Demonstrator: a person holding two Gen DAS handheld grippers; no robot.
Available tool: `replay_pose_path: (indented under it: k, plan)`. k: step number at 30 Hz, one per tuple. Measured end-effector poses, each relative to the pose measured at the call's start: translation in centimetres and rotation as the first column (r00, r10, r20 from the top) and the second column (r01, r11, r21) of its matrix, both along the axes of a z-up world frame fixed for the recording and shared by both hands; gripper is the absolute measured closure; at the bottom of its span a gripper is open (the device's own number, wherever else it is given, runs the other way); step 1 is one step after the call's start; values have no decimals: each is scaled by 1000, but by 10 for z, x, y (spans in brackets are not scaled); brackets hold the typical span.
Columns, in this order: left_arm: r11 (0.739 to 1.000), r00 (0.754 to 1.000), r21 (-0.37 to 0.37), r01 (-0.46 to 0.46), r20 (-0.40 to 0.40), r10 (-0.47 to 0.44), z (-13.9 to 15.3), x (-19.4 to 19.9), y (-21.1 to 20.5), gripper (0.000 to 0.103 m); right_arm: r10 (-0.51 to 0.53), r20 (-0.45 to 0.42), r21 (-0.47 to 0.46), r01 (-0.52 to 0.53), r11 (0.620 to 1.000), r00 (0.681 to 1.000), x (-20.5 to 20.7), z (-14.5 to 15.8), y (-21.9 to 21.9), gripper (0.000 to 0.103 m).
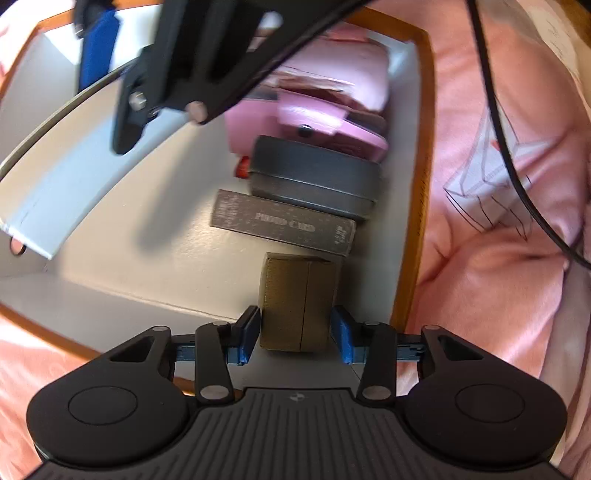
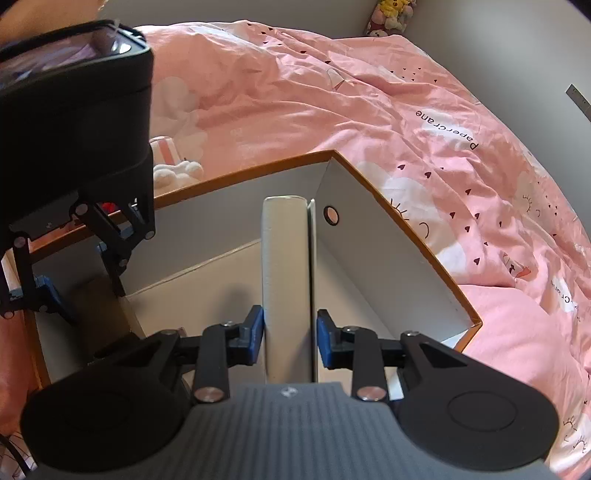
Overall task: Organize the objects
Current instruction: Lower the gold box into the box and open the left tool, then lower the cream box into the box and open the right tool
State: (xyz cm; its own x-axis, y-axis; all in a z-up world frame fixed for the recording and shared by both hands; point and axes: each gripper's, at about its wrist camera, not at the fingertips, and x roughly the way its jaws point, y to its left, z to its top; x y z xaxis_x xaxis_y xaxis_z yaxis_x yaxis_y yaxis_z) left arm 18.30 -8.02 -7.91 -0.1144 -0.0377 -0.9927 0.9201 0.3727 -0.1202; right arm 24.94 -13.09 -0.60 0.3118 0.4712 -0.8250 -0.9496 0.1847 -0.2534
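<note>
An orange-rimmed white box (image 1: 421, 184) lies on a pink bed. In the left wrist view my left gripper (image 1: 295, 334) straddles a small olive-brown box (image 1: 299, 306) near the box's right wall; the left pad touches it, the right pad stands a little off. Beyond it lie a grey "PHOTO CARD" box (image 1: 284, 221), a dark grey case (image 1: 314, 177) and pink items (image 1: 332, 92). In the right wrist view my right gripper (image 2: 290, 339) holds a tall white-grey flat box (image 2: 286, 277) upright against the box's side wall (image 2: 369, 266); the right pad shows a slight gap.
The pink bedcover (image 2: 332, 92) surrounds the box. The other gripper's body (image 2: 74, 122) hangs over the box's left part. A black cable (image 1: 498, 129) runs over the bedcover. Plush toys (image 2: 391, 14) sit at the far wall.
</note>
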Motion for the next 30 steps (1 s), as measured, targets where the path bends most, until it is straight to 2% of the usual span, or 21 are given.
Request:
replay_pose_path:
  k: [3,6,10,14,18,21,26,30]
  plan:
    - [999,998,-12,34,-58,-35,0,0,-5,57,4,-1,-15,-4,1000,1000,0,-1,2,71]
    - [999,993,-38,24,-113,-28,-1,8,-1,57,19,5,-34,-19,999,1000,0,-2,4,71]
    - [993,997,-111,-46,-64,39,14,16,10,57,64,25,-61,-62,996,998,-4,-1,6,71]
    - [956,981,-228,-188,-2,192,46,28,37,56,116,71,-99,-109,989,991,-8,-3,9,71]
    - [886,931,-330,-327,50,362,75,39,70,56,226,180,-201,-189,961,957,-18,-17,18,71]
    - [827,875,-390,-405,96,474,94,51,83,57,301,249,-283,-228,932,920,-20,-32,27,71]
    - [769,785,-424,-477,188,591,100,81,82,54,358,338,-355,-235,905,870,-16,-53,40,71]
    - [746,723,-405,-528,246,646,94,96,94,52,381,409,-405,-210,890,829,-8,-73,51,71]
